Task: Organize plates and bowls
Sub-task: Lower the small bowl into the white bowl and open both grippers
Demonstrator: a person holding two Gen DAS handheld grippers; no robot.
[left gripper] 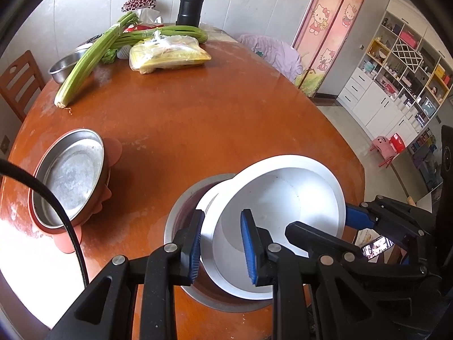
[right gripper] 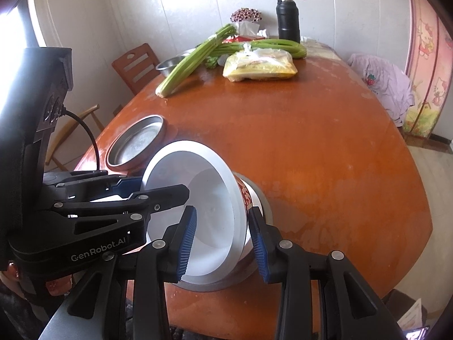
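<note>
The white bowl hangs tilted over a shallow steel dish near the front edge of the round wooden table. Its base sits low in the dish, but whether it already touches the dish I cannot tell.

The left gripper is clamped on the left part of the bowl's rim, one pad inside and one outside. The right gripper straddles the opposite wall, with one pad inside the bowl and the other at the red-printed outer side. The pads seem to press on the wall, though a small gap is possible.

The bowl looks like glazed ceramic, so I judge it stiff, rather heavy, smooth and easy to chip against metal. The rim is the only good place to hold it, and two grips on opposite sides keep it from swinging. It should go down slowly and level.

A second steel plate rests in an orange tray near the table's left edge, well apart from the bowl.
</note>
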